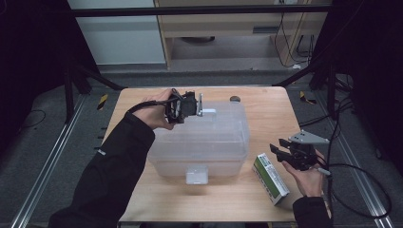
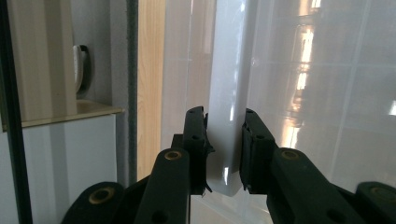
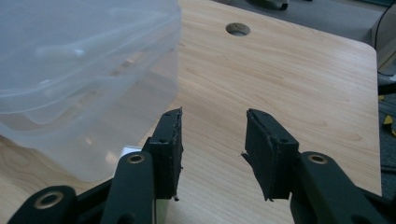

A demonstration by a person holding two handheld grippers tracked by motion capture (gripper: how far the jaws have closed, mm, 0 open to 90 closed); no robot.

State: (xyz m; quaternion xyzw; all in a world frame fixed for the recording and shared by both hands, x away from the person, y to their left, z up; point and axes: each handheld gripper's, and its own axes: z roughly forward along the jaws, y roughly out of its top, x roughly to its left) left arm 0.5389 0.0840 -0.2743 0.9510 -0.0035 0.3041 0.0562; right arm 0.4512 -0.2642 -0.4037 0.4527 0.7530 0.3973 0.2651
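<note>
A clear plastic storage box (image 1: 237, 156) with its lid on stands in the middle of the wooden table (image 1: 266, 114). A white latch (image 1: 209, 112) sits at its far edge, and another white latch (image 1: 196, 174) at its near edge. My left gripper (image 1: 201, 105) reaches in from the left and is shut on the far latch (image 2: 224, 93), with a jaw on each side of it. My right gripper (image 1: 279, 146) hovers to the right of the box and stands open with nothing between its jaws (image 3: 214, 116). The box wall (image 3: 70, 70) lies to their left.
A green and white carton (image 1: 270, 178) lies on the table at the front right, just below my right gripper. A round hole (image 1: 234, 99) is cut in the table behind the box. Black frame bars and cables surround the table.
</note>
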